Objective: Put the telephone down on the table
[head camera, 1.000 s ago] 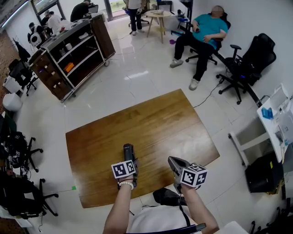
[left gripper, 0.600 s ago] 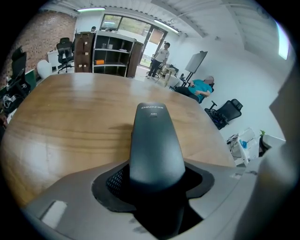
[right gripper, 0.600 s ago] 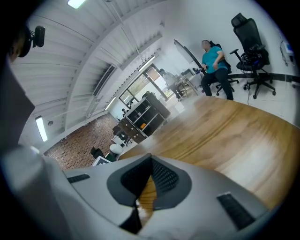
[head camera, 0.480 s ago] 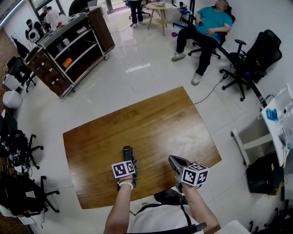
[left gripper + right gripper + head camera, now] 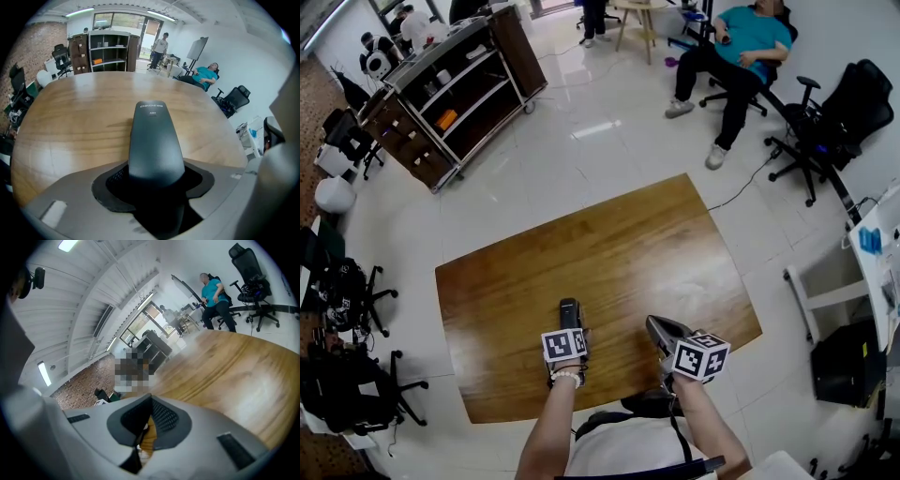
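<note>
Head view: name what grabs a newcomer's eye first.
A dark telephone juts from the left gripper, clamped between its jaws over the near part of a big wooden table. Beyond the table, at upper right, a person in a teal shirt sprawls with legs outstretched.

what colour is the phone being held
The phone is dark grey, nearly black; clearest in the left gripper view.

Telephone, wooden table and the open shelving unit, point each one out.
telephone (image 5: 155, 140), left gripper view, middle of its dark back.
wooden table (image 5: 609, 248), head view, bare top.
shelving unit (image 5: 464, 101), head view, its open front.
</note>
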Tool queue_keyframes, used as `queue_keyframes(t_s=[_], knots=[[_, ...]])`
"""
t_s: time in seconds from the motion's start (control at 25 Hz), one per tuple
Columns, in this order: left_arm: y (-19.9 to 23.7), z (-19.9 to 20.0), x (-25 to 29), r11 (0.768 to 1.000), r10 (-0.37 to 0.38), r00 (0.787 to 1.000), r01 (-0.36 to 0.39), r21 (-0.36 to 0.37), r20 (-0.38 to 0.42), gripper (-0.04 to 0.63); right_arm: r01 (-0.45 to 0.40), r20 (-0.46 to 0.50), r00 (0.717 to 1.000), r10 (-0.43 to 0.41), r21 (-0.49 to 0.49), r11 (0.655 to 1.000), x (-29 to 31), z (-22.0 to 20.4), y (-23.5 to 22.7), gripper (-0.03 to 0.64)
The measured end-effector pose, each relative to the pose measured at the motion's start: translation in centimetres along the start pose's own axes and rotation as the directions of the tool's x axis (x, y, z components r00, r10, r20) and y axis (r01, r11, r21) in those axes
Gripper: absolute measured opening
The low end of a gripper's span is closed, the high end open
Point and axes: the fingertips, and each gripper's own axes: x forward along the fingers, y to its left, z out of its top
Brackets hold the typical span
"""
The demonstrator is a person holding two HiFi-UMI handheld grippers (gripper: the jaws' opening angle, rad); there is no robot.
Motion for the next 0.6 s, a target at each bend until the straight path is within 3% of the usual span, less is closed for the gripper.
queue_keyframes(t_s=[0.36, 0.6], knots=[[0.08, -0.24, 0.11, 0.986, 0.135, 0.990, -0.132, 0.098, -0.025, 0.285, -0.027, 0.023, 0.999, 0.027, 0.037, 0.999, 1.04, 0.37, -0.05, 0.011], [-0.76, 0.33, -0.33, 0.978, 0.185, 0.983, -0.184, 0.103, 0.003, 0.293, -0.036, 0.049, 0.998, 0.032, 0.066, 0.997, 1.00, 0.48, -0.29, 0.011]])
